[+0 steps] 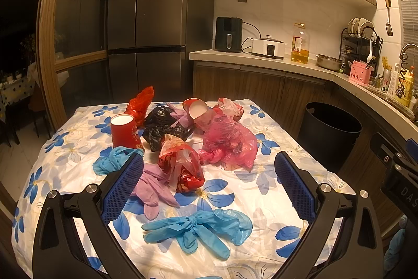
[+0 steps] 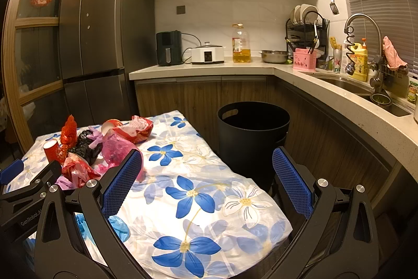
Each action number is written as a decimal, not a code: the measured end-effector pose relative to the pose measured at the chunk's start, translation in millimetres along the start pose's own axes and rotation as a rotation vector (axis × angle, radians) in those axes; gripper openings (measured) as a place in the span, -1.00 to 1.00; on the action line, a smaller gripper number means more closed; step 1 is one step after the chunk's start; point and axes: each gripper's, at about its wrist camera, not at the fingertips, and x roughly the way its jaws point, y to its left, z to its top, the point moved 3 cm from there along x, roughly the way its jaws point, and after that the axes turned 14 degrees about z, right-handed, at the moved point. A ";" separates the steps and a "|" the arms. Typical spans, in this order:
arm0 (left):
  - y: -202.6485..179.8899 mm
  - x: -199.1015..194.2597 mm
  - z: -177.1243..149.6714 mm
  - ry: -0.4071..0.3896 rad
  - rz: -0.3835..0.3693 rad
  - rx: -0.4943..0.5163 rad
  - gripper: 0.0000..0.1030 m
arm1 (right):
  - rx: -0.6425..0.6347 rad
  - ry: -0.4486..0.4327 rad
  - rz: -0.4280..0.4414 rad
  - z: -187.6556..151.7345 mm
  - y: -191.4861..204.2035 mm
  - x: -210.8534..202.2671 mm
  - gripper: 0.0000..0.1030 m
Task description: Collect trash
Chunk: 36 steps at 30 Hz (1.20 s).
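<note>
Trash lies piled on a table with a blue-flowered cloth [image 1: 274, 203]. The pile holds a knotted blue glove [image 1: 198, 228], a purple glove [image 1: 152, 190], a crumpled red wrapper [image 1: 183, 166], a pink plastic bag [image 1: 230, 143], a black bag [image 1: 162, 126] and an upright red cup [image 1: 125, 131]. My left gripper [image 1: 209, 174] hangs open above the table's near side, nothing between its fingers. In the right wrist view the same pile [image 2: 104, 145] sits far left. My right gripper [image 2: 207, 174] is open and empty over the table's right edge. A black bin [image 2: 252, 137] stands on the floor beyond it.
The bin [image 1: 327, 135] stands right of the table, beside the wooden counter cabinets [image 1: 261, 85]. A dark fridge [image 1: 154, 17] rises behind the table. The counter carries an air fryer [image 2: 169, 48], a cooker, an oil bottle [image 2: 241, 43], a dish rack and a sink [image 2: 347, 88].
</note>
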 end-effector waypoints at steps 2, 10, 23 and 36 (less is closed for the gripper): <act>0.2 0.6 0.3 0.000 0.000 0.000 0.88 | 0.001 -0.001 0.000 -0.2 0.0 0.0 0.92; -4.6 -1.2 -1.8 -0.002 0.000 -0.005 0.88 | 0.000 -0.003 0.001 1.2 0.8 -1.7 0.92; -4.3 -1.8 -2.1 -0.003 -0.001 -0.008 0.88 | -0.001 -0.001 0.005 1.3 3.0 -1.5 0.92; -11.2 -4.7 4.6 -0.007 -0.003 -0.009 0.88 | -0.008 -0.002 0.003 1.4 8.1 0.8 0.92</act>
